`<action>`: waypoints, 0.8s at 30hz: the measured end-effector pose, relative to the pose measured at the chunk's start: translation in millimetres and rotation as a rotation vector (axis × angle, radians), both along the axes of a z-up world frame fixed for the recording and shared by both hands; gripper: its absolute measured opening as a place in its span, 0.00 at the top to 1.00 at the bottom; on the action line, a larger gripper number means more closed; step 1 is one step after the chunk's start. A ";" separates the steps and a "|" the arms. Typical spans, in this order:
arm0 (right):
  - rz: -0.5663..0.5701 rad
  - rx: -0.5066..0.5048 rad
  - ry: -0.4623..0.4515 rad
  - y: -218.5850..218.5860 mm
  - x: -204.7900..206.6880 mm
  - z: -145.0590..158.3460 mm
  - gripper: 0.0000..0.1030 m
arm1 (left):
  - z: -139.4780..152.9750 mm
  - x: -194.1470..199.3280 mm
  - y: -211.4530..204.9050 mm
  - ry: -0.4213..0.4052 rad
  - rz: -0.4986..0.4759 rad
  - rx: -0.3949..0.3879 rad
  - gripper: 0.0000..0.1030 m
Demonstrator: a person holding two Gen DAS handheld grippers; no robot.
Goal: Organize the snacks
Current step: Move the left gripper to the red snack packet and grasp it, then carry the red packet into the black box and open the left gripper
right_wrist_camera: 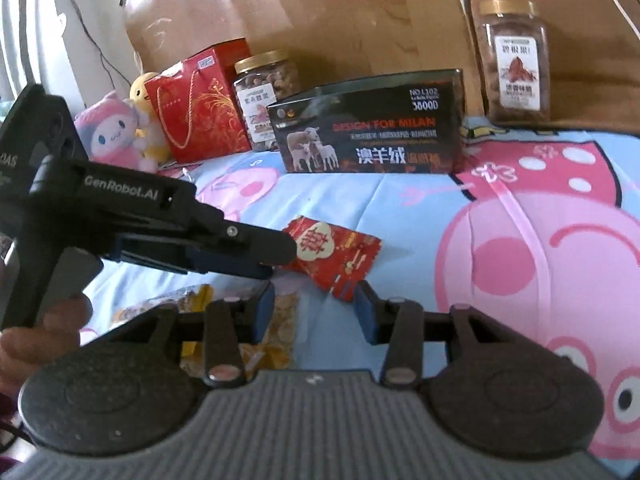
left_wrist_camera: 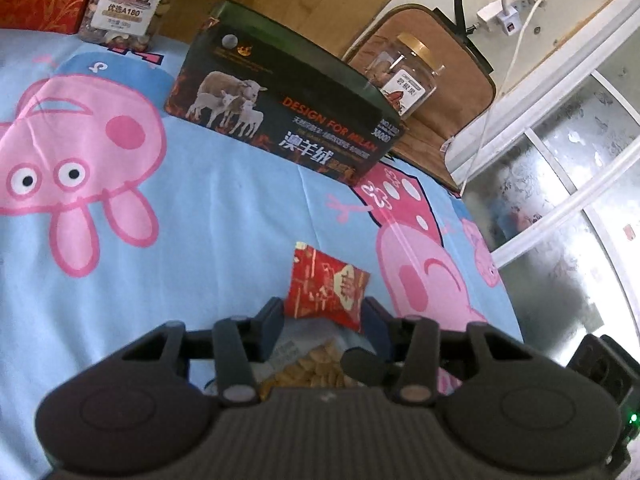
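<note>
While the left gripper (right_wrist_camera: 280, 258) reaches in from the left, its fingers sit either side of the red packet (left_wrist_camera: 326, 288) on the pig-print sheet (left_wrist_camera: 220, 220). The wrist view shows the jaws fairly wide, flanking the packet's near edge; whether they are pinching it yet, I cannot tell. So we're at the pick-up step, by my reading: get a grip on this packet, then carry it to wherever the snacks are being gathered.

Next move calls for a firm close on a flat, crinkly wrapper that may slide on the soft sheet.

Moving right, the right gripper (right_wrist_camera: 316, 310) hovers just behind the same packet, jaws wide and holding nothing. Beneath both grippers lies a clear bag (right_wrist_camera: 280, 320) of golden crackers, close by the packet and perhaps next in line.

Further back, left to right: plush toys (right_wrist_camera: 120, 128), a red gift bag (right_wrist_camera: 200, 108), a nut jar (right_wrist_camera: 266, 92), the open dark box (right_wrist_camera: 372, 132) with sheep on it, and another jar (right_wrist_camera: 514, 68) on a brown cushion (right_wrist_camera: 580, 40). That box looks a likely destination, and nothing blocks the way to it. The two grippers crowd each other, though.
</note>
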State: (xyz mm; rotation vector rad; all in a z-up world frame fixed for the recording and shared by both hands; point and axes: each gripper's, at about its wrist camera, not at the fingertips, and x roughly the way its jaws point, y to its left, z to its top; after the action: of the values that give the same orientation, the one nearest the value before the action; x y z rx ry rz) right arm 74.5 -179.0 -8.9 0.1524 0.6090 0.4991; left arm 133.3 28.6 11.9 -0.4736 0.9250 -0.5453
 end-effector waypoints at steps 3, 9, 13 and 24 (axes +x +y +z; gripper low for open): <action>-0.021 -0.033 -0.026 -2.9 4.9 1.0 0.42 | 3.3 3.3 1.4 -0.005 -0.003 -0.013 0.53; -0.010 -0.074 -0.037 2.7 20.3 -1.7 0.38 | -0.8 12.3 -5.7 0.011 -0.014 -0.024 0.53; 0.010 -0.078 -0.050 10.4 16.8 -2.1 0.53 | -1.8 7.9 -11.8 -0.014 -0.025 0.013 0.65; -0.004 -0.087 -0.225 15.9 14.6 29.8 0.70 | 44.9 20.5 -11.9 -0.117 -0.040 -0.003 0.66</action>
State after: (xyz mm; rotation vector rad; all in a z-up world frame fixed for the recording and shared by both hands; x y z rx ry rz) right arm 89.0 -163.0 20.9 0.0139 0.4096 0.4770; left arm 153.7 16.7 56.8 -0.4221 0.8236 -0.6042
